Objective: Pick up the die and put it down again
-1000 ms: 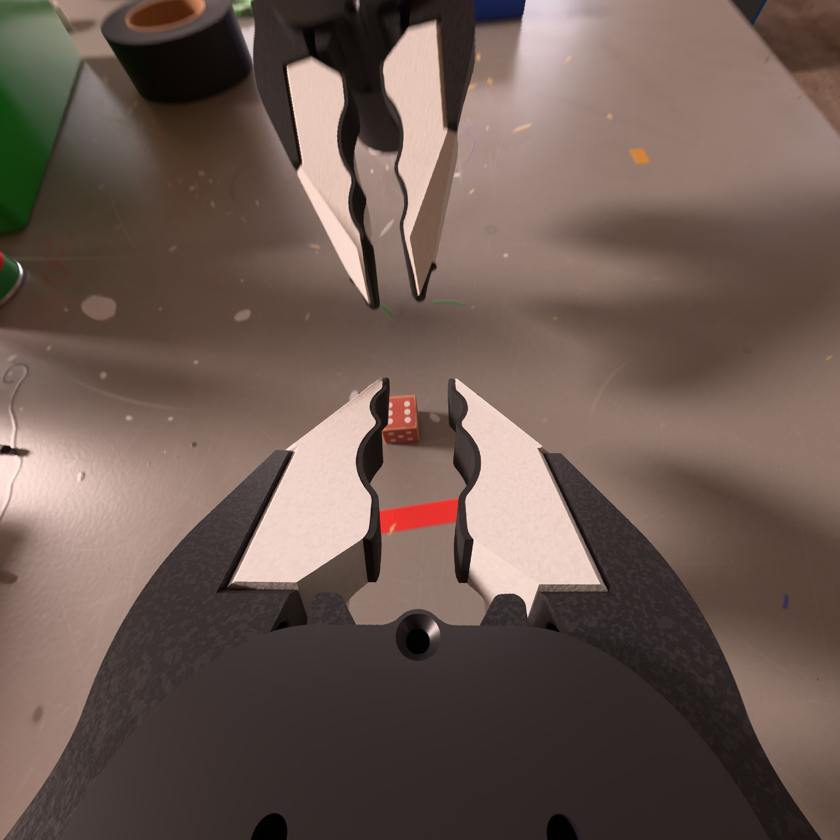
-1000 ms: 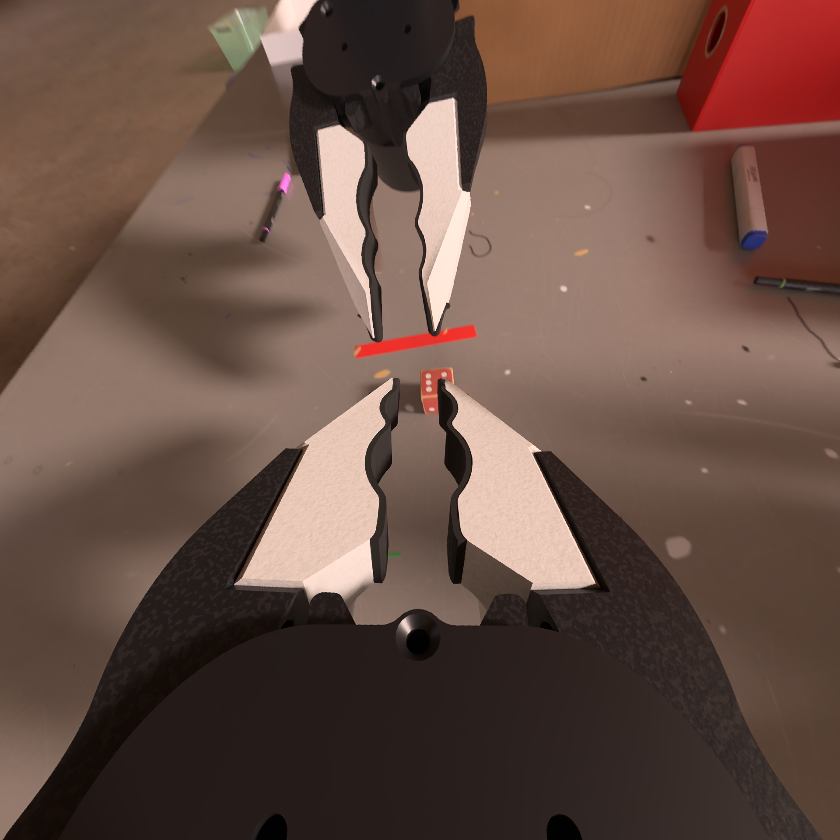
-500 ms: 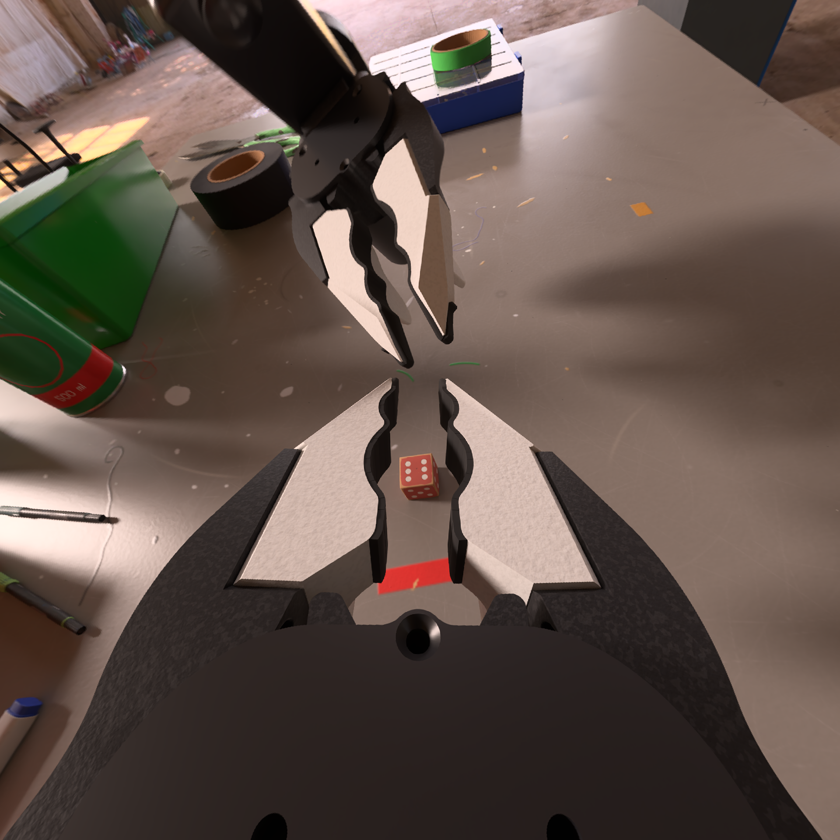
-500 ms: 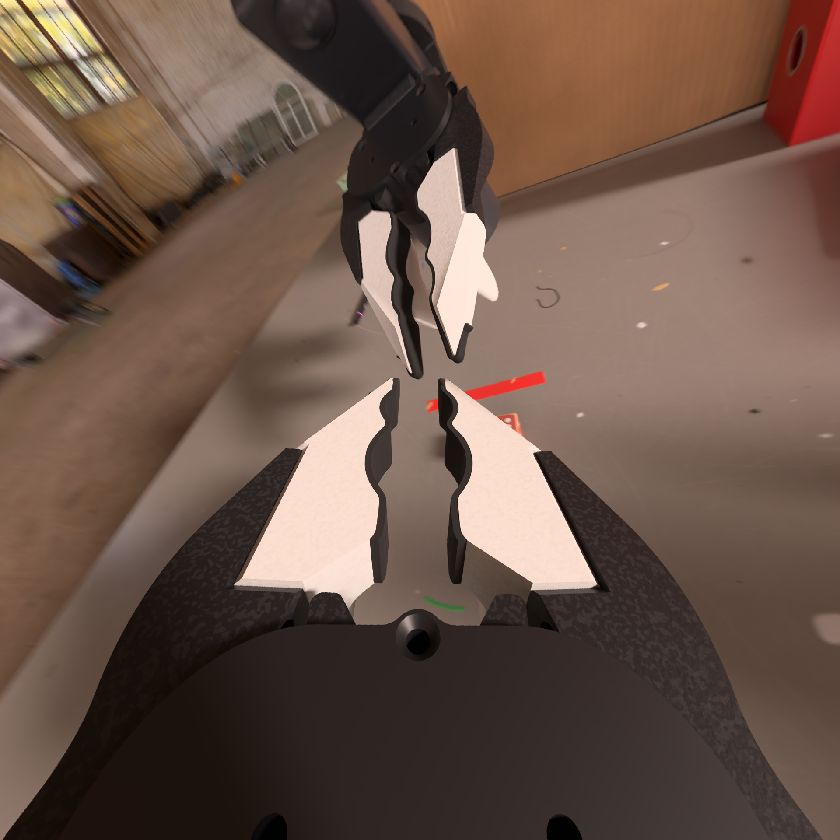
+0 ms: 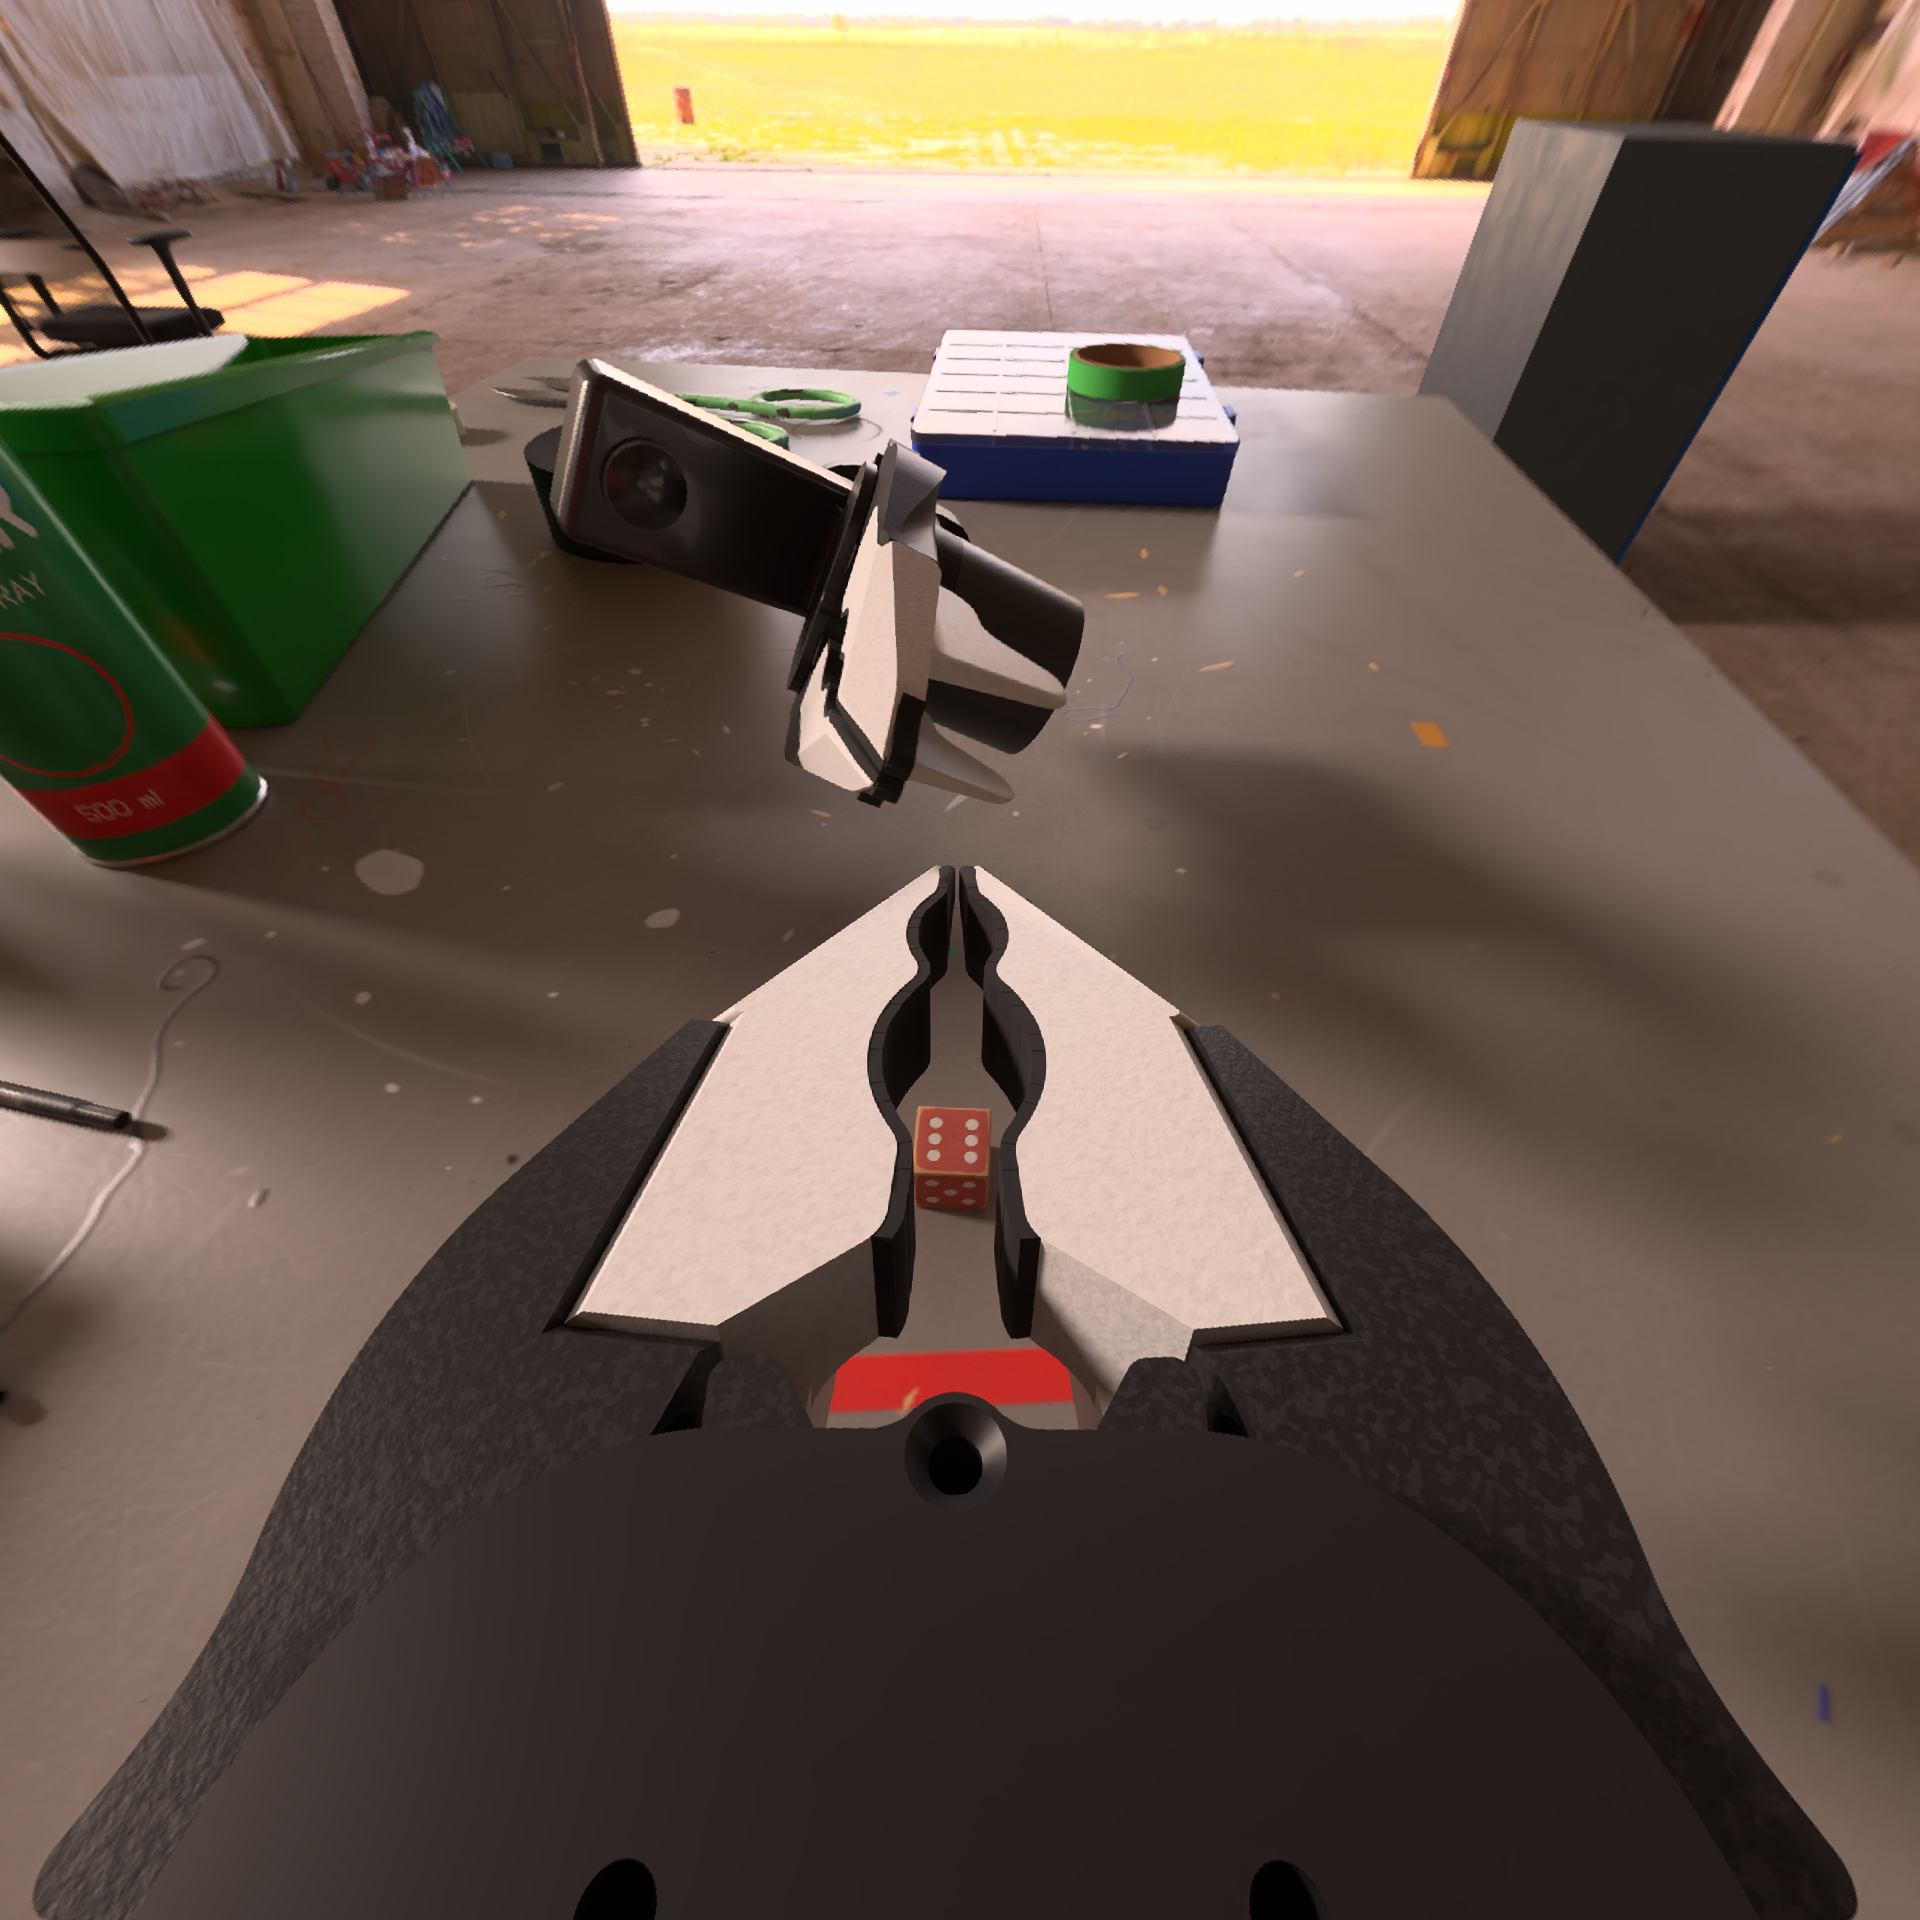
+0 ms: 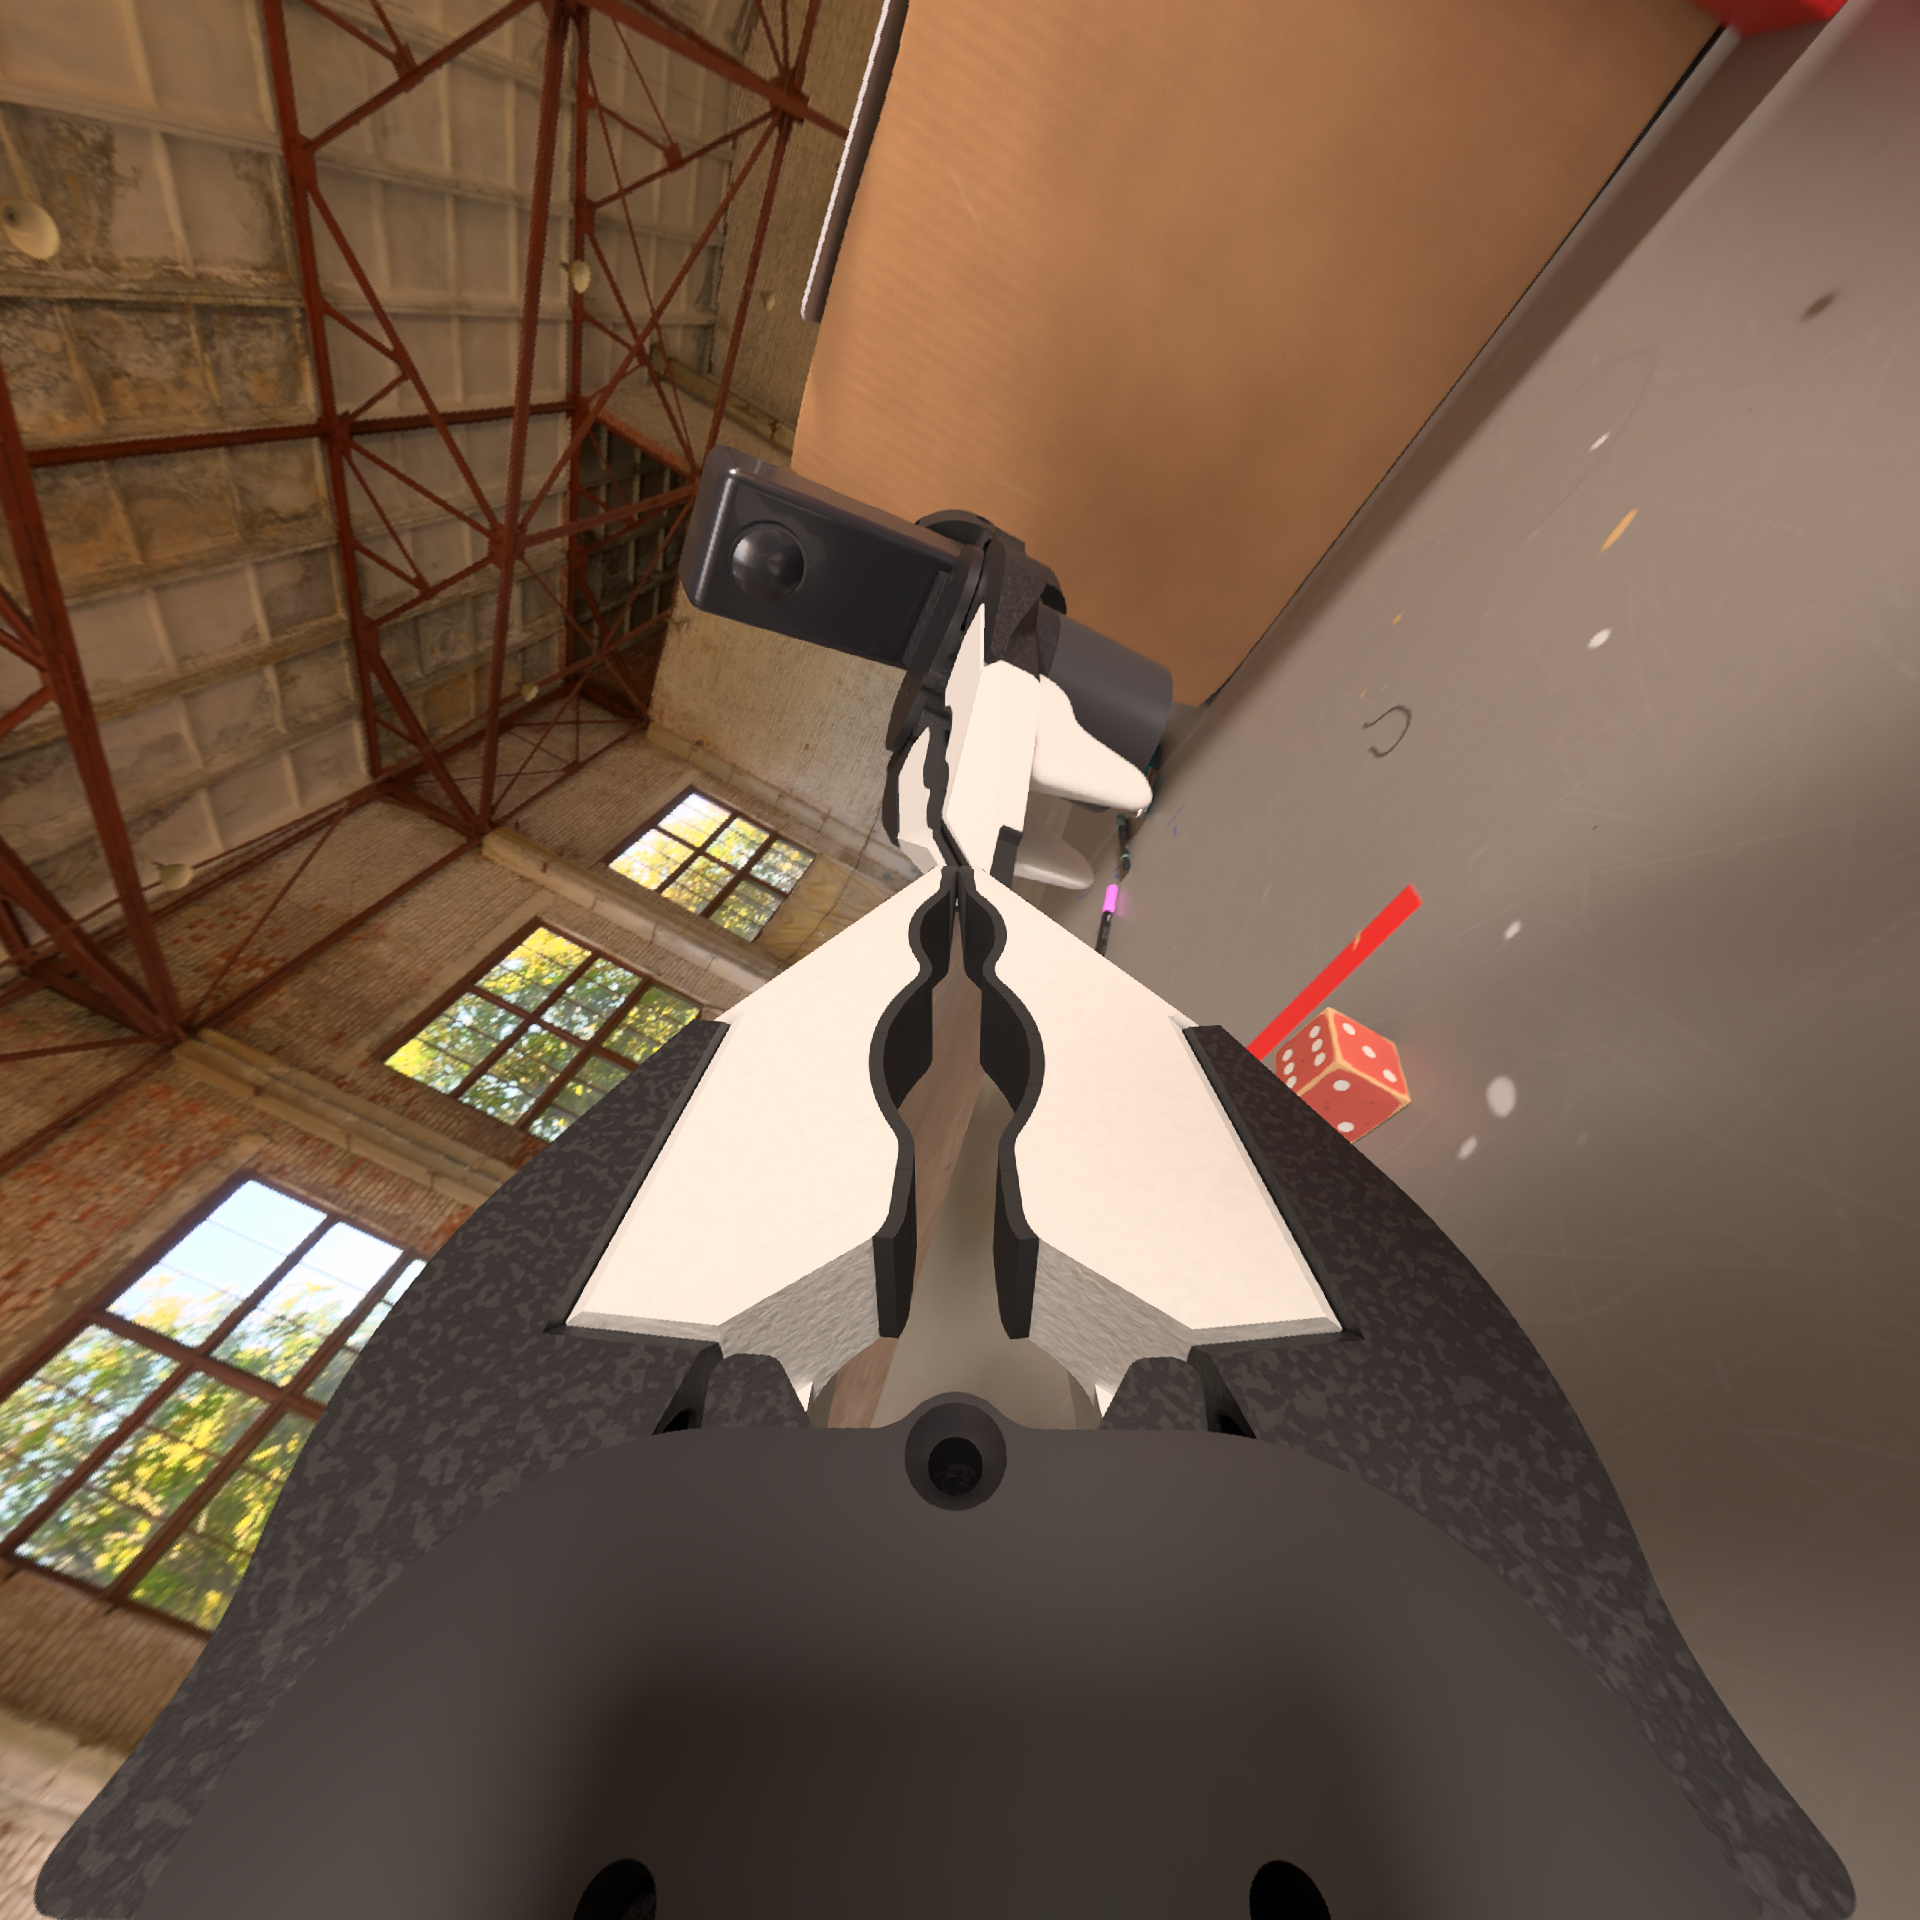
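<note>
A small red die (image 5: 951, 1158) with white pips lies on the grey table (image 5: 1455, 1039). In the left wrist view it shows through the wavy gap between the fingers of my left gripper (image 5: 954, 883), which is shut tip to tip above it and holds nothing. In the right wrist view the die (image 6: 1340, 1070) sits on the table to the right of my right gripper (image 6: 954, 883), which is shut, empty and rolled onto its side. The right gripper (image 5: 925, 795) hovers just beyond the left one's tips.
A red strip (image 5: 951, 1382) lies on the table near the die. A green bin (image 5: 260, 499) and spray can (image 5: 94, 707) stand at the left. A blue and white box (image 5: 1070, 468) with a green tape roll (image 5: 1125, 379) and a dark upright box (image 5: 1621, 332) are at the back.
Both grippers have closed their jaws with nothing in them. Both views have tilted up from the table, and the right gripper has rolled sideways. The die stays on the table.
</note>
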Tool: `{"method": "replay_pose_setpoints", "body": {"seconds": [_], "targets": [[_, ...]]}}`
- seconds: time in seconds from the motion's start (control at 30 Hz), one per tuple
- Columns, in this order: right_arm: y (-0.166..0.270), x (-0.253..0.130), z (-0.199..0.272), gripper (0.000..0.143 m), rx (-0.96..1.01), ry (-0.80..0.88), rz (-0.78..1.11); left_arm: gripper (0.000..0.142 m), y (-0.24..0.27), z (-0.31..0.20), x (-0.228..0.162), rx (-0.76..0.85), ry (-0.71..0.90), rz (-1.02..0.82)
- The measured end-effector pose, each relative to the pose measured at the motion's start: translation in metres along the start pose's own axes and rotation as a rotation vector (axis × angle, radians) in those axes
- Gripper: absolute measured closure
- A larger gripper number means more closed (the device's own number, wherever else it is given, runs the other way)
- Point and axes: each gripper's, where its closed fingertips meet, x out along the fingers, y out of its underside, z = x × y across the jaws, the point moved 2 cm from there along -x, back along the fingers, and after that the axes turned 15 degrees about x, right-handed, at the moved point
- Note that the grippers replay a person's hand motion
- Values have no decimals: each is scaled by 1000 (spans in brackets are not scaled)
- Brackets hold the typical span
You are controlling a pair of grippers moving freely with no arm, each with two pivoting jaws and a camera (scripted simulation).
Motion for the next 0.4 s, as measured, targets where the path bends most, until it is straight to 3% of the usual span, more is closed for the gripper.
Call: {"method": "replay_pose_setpoints", "body": {"seconds": [0.17,0.3,0.4], "targets": [[-12,-11,4,143,-158,72,-68,142,-5,6,-5,-133,21,-62],[-23,-30,-1,135,-469,360,-79,142,-4,27,-23,-178,-66,-41],[-18,-45,-14,128,-650,625,55,142,12,55,-45,-156,-267,164]]}}
